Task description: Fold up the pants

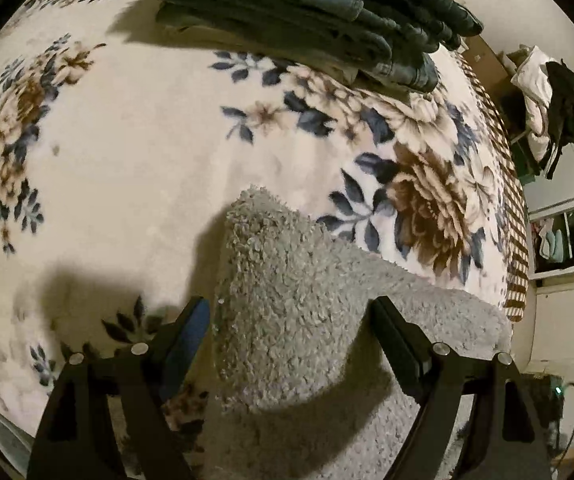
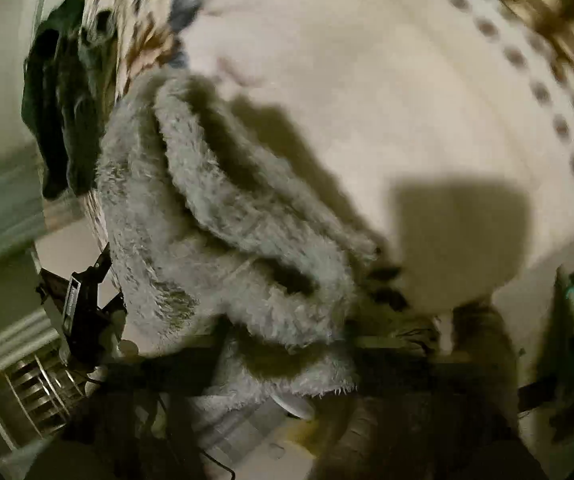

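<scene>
Fluffy grey pants (image 1: pixel 307 312): soft, light, limp; best pinched at hem. Left gripper (image 1: pixel 291 320) wide, astride cloth; right gripper's state indiscernible, blurred at six o'clock.

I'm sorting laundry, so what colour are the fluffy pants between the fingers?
Light grey, shaggy fluffy pants; clearest in the left wrist view.

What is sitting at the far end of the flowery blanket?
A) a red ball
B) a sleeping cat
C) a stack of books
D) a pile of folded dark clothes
D: in the left wrist view a pile of folded dark clothes rests on the flowery blanket, beyond the fluffy grey pants.
</scene>
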Demonstrator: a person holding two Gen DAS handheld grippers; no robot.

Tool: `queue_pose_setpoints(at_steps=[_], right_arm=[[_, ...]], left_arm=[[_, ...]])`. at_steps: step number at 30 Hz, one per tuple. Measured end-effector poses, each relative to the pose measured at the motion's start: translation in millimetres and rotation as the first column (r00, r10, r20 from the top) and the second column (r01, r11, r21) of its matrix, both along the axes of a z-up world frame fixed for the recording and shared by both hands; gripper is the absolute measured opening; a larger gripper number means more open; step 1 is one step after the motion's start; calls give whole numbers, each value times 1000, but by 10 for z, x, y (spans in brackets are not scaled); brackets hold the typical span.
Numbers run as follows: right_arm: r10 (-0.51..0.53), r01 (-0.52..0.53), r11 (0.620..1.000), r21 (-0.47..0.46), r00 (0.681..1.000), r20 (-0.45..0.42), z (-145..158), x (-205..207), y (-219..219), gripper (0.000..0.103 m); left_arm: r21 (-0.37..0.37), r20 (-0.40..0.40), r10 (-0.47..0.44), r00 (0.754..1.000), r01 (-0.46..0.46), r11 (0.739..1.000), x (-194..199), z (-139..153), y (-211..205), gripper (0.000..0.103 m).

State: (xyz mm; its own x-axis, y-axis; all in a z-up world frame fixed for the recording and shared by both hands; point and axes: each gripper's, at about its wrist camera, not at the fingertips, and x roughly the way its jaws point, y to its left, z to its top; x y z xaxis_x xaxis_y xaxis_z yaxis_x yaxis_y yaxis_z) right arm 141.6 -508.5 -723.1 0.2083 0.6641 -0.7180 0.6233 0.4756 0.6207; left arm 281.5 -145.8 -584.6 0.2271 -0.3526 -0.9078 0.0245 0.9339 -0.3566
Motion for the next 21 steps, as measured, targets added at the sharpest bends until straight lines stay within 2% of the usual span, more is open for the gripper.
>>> queue_pose_setpoints(at_steps=[1, 4, 6, 8, 10, 11, 12, 14, 16, 17, 19, 21], right_arm=[[-9, 9, 1000, -12, 1000, 9, 65, -63, -16, 14], [-28, 29, 997, -70, 1000, 3, 270, -287, -113, 13], [-30, 26, 996, -90, 999, -39, 253, -398, -193, 13], [21, -33, 995, -99, 993, -116, 104, -416, -212, 16], [103, -119, 989, -86, 979, -174, -21, -330, -202, 46], [133, -156, 980, -122, 975, -180, 27, -262, -206, 52], [152, -179, 970, -161, 974, -166, 116, -195, -210, 58], [176, -189, 954, -234, 981, -75, 411, -26, -241, 59], [184, -164, 948, -274, 981, 52, 681, 164, -297, 81], [191, -154, 948, -280, 975, 111, 752, 307, -321, 85], [202, -157, 947, -278, 969, 139, 721, 565, -345, 86], [228, -193, 957, -219, 962, 148, 557, 882, -317, 86]], left_arm=[[-4, 1, -7, 1000, 7, 1000, 6, 6, -10, 82], [-14, -2, -19, 1000, 19, 1000, 29, 5, -65, 82], [-22, -5, -28, 1000, 28, 999, 42, 4, -102, 82], [-23, -5, -40, 999, 40, 999, 49, 12, -154, 82], [-11, -2, -48, 999, 48, 999, 57, 27, -180, 82], [-8, -3, -53, 999, 53, 999, 63, 39, -183, 82], [-11, -2, -53, 999, 53, 999, 65, 49, -172, 82], [-16, -2, -50, 999, 50, 999, 76, 71, -137, 82], [-21, 2, -42, 999, 42, 999, 82, 84, -116, 82], [-29, 1, -35, 999, 35, 999, 90, 86, -94, 82], [-41, -4, -21, 1000, 21, 999, 106, 80, -79, 82], [-60, -15, -2, 1000, 1, 998, 131, 64, -54, 82]])
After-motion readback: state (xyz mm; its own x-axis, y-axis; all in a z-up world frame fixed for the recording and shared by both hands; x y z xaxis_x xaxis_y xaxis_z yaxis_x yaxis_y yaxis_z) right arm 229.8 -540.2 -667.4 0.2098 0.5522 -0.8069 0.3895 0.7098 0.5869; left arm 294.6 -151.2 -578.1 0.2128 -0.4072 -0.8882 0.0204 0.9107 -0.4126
